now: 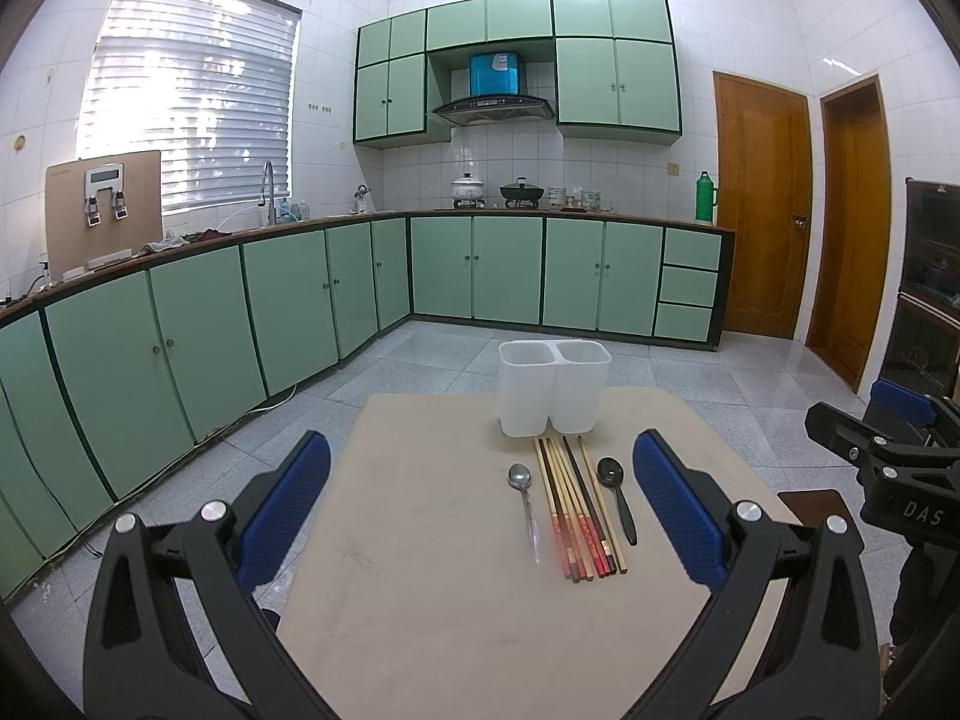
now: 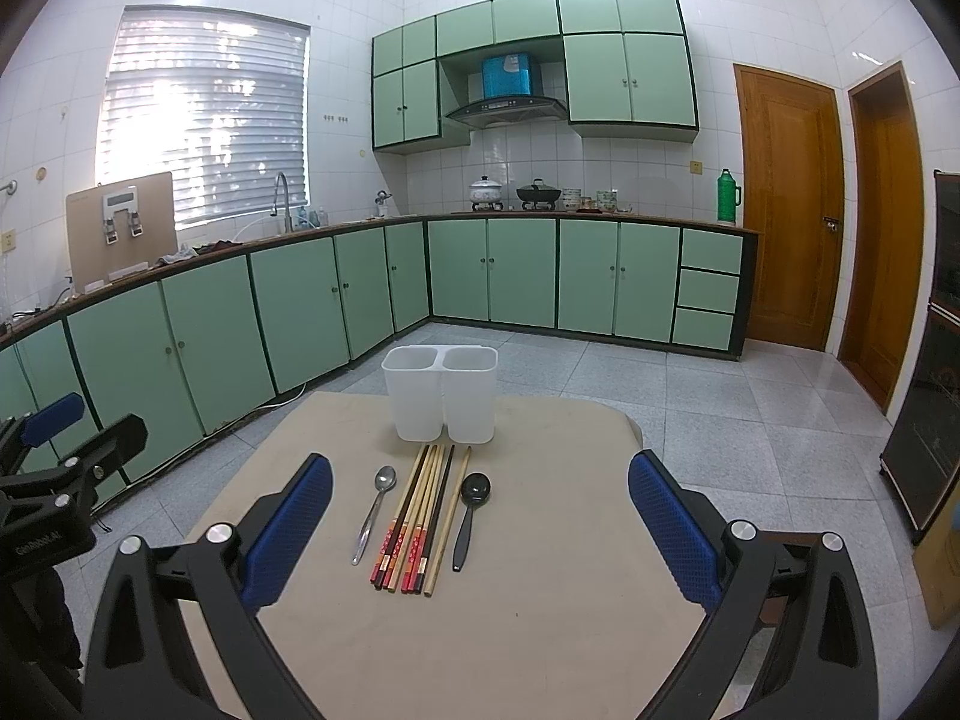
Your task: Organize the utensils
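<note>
On a beige table (image 1: 420, 570) (image 2: 540, 600) stands a white two-compartment holder (image 1: 554, 387) (image 2: 441, 393), both compartments showing nothing inside. In front of it lie a metal spoon (image 1: 524, 498) (image 2: 375, 510), several chopsticks (image 1: 579, 510) (image 2: 420, 522) in a row, and a black spoon (image 1: 617, 495) (image 2: 469, 516). My left gripper (image 1: 480, 510) hovers open above the table's near side, the utensils between its blue pads. My right gripper (image 2: 480, 528) is open too, with nothing held. Each gripper shows at the edge of the other's view (image 1: 888, 450) (image 2: 60, 468).
Green kitchen cabinets (image 1: 240, 312) run along the left and back walls. Two wooden doors (image 1: 762, 210) stand at the right, with a dark cabinet (image 2: 936, 360) beside them. Grey tiled floor (image 2: 720, 408) surrounds the table.
</note>
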Demonstrator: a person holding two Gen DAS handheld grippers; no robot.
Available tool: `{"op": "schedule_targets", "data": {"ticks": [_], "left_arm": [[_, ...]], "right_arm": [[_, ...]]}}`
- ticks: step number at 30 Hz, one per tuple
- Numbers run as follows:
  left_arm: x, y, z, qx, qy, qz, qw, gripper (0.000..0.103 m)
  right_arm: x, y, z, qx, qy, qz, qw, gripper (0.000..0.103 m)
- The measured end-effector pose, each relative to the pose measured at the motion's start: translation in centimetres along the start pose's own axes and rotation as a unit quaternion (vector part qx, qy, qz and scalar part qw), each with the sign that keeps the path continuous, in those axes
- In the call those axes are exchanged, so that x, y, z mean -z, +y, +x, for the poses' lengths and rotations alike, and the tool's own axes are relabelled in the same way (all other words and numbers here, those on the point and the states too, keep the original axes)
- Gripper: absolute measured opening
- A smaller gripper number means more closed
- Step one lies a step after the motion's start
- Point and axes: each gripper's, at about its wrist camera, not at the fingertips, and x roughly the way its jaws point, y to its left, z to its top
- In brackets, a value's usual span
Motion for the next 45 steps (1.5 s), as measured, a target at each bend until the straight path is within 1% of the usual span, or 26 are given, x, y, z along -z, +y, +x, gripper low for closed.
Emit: {"op": "schedule_targets", "data": {"ticks": [34,41,45], "left_arm": [[0.1,0.1,-0.1,-0.001,-0.001,0.001,1.0000,0.098],[-0.2,0.7,0.1,-0.003,0.003,-0.002,1.0000,0.098],[-0.4,0.7,1.0,-0.004,0.007,-0.001,1.0000,0.098]], "right_arm": [[-0.4,0.3,0.3,0.000,0.001,0.001,1.000,0.097],[-0.3,0.0,1.1,-0.001,0.007,0.001,1.000,0.097],[-0.1,0.2,1.8,0.000,0.013,-0.002,1.000,0.097]]}}
